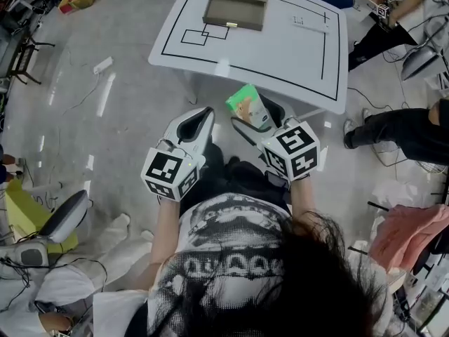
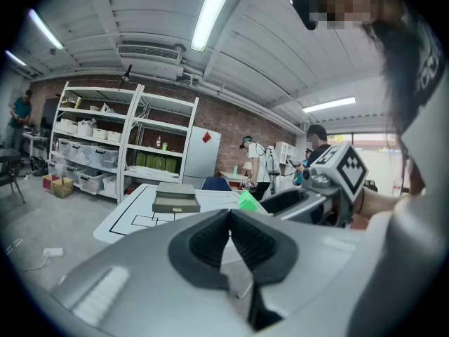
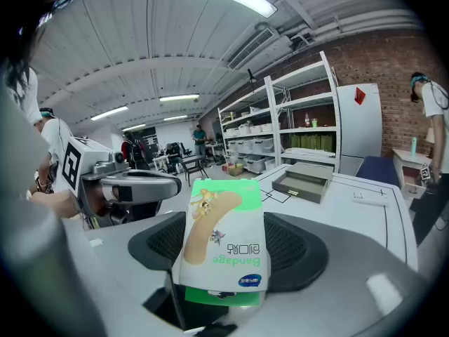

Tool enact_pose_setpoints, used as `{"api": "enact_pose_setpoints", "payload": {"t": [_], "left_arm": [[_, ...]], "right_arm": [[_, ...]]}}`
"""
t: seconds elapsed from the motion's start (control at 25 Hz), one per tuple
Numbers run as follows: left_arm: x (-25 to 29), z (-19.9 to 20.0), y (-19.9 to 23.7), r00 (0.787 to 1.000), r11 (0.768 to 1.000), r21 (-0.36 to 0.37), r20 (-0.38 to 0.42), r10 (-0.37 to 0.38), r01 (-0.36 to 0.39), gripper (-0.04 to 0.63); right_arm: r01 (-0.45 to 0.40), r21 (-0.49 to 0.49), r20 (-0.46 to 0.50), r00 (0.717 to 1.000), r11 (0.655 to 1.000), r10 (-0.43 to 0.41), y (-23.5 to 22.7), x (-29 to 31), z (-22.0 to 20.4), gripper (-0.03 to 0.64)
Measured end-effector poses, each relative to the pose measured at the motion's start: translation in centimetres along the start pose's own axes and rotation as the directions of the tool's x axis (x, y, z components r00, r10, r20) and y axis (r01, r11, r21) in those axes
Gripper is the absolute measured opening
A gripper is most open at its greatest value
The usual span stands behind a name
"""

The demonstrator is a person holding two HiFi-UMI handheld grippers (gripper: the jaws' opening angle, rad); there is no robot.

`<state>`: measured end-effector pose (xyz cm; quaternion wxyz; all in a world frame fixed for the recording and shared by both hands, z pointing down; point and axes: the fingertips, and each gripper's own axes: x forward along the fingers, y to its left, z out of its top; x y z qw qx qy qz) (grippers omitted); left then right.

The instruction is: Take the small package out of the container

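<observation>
The right tongs (image 1: 258, 120) are clamped on the small package (image 1: 249, 106), a flat green-and-white pouch printed with a bandage picture and the word "Bandage". In the right gripper view the 2 dark ribbed pads of these tongs (image 3: 224, 248) press on the lower part of the package (image 3: 223, 237). Most of the pouch stands up and forward past the tips, and its print reads upside down. The left tongs (image 1: 205, 114) sit just beside the right ones, on their left, at about the same height. In the left gripper view the 2 pads of the left tongs (image 2: 230, 222) meet with nothing between them. Both pairs are held close to the person's body, over the floor and short of the white counter (image 1: 295, 48). The container (image 1: 237, 3), a grey box with a drawer that looks drawn out a little, stands on the counter well beyond both tips, ahead of the left tongs and apart from the package. From the left tongs the container (image 2: 175, 201) shows straight ahead; from the right tongs it (image 3: 303, 181) lies ahead and to the right.
</observation>
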<state>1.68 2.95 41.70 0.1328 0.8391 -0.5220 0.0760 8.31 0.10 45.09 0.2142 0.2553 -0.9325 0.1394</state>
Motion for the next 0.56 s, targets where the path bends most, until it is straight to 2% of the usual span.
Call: {"api": "enact_pose_setpoints", "payload": {"t": [0.56], "left_arm": [[-0.22, 0.25, 0.4, 1.0, 1.0, 0.001, 0.0, 0.003, -0.003, 0.0]], "right_arm": [[-0.006, -0.014, -0.008, 1.0, 1.0, 0.006, 0.17, 0.43, 0.33, 0.36]]}}
